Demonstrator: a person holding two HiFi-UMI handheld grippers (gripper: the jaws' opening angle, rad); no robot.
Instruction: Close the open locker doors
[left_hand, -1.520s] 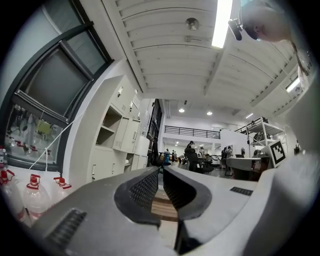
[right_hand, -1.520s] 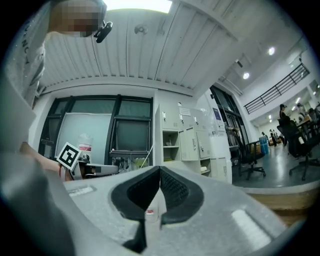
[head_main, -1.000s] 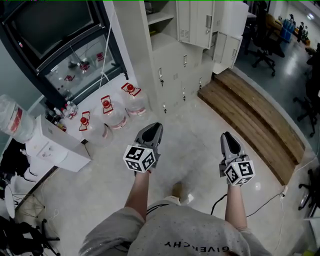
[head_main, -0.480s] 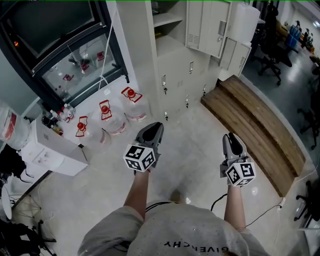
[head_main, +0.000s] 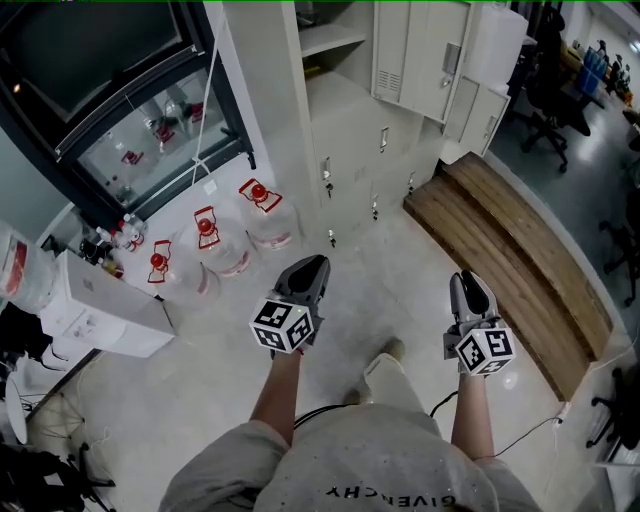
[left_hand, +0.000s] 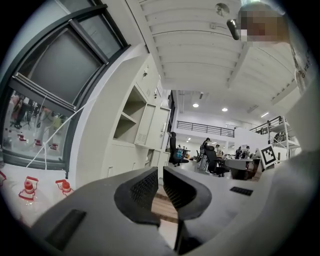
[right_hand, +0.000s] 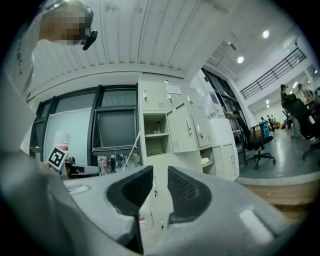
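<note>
The cream metal locker bank (head_main: 350, 130) stood well ahead of both grippers, its top cut off by the frame edge. Its upper open doors (head_main: 420, 50) were swung out, and a lower open door (head_main: 476, 112) hung near the wooden step platform (head_main: 510, 250). The shelf contents were too small to tell.

The left gripper (head_main: 308, 265) held its jaws a narrow slit apart, pinching nothing. The right gripper (head_main: 470, 285) had just been opening its jaws, which stood spread around nothing.

Clear water jugs with red caps (head_main: 215, 245) stood left of the lockers, below the dark-framed window (head_main: 120, 100). Pale polished floor (head_main: 380, 270) lay between the grippers and the lockers.
</note>
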